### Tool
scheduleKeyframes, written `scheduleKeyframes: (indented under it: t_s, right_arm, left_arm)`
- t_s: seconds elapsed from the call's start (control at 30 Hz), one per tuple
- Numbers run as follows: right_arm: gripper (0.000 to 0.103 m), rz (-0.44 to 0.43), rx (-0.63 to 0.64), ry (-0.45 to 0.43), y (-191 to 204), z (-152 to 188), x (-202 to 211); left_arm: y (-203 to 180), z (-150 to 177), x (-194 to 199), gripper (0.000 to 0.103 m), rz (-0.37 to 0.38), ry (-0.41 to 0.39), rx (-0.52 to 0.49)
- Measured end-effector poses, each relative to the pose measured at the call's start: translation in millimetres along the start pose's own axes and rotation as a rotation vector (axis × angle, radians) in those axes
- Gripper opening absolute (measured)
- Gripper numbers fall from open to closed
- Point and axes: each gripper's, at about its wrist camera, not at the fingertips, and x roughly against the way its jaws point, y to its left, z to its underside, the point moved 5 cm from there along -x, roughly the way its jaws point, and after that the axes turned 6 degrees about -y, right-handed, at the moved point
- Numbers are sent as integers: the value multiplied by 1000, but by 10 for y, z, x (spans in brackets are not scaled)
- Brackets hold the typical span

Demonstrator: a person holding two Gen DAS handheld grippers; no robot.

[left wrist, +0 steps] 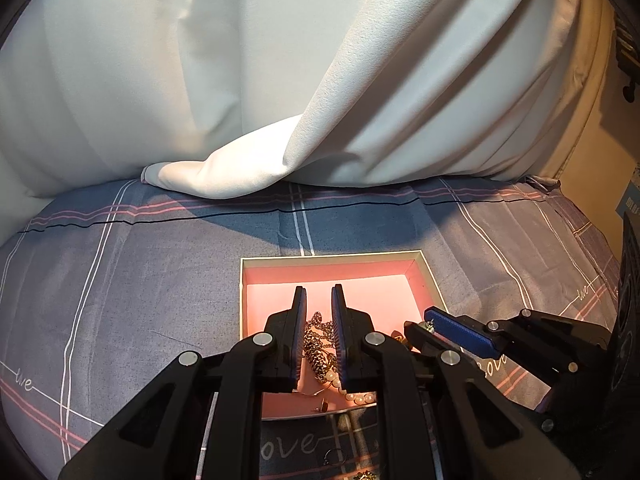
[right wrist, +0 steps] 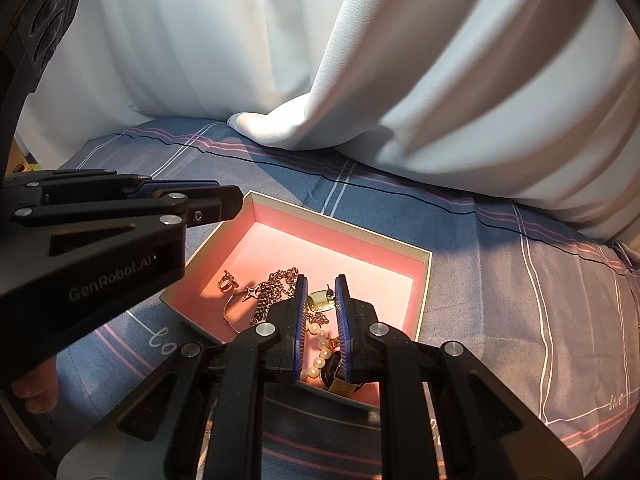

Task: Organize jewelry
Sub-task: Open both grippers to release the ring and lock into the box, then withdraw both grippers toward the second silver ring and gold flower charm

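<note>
Bedsheet (right wrist: 480,280); ring (right wrist: 228,281) right-view only.

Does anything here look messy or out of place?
Yes. In the pink-lined box the chain, pearl strand and other pieces lie heaped together, and a small ring sits outside it on the bedsheet.
</note>
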Motion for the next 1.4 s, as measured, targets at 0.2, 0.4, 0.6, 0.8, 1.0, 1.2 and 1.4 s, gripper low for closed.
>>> scheduleKeyframes:
  t_s: [0.2,0.4,0.6,0.8,1.0,1.2,1.4]
  right_arm:
    - [15,-1,11,2,16,-11,-7]
    - [22,9,13,15,16,-1,-26]
    - [97,101,94,4,67,140,80]
    - [97,84,32,0,42,303,220]
    - [97,47,-46,35,37,635,384]
    - [96,-28,-92,87,312,1147,387]
    - [76,-101,-32,118,722,1316,227]
  left_arm:
    - [-18,-31,-35,13,3,4,2]
    - [-34,-23,-144,18,5,41,11]
    - [34,-33,-74,97,-11,-2,43]
    - [87,60,70,97,19,-3,72]
    - [149,380,230,97,34,9,57]
    - [203,959,306,97,30,71,29]
    - [446,1348,336,97,-4,96,72]
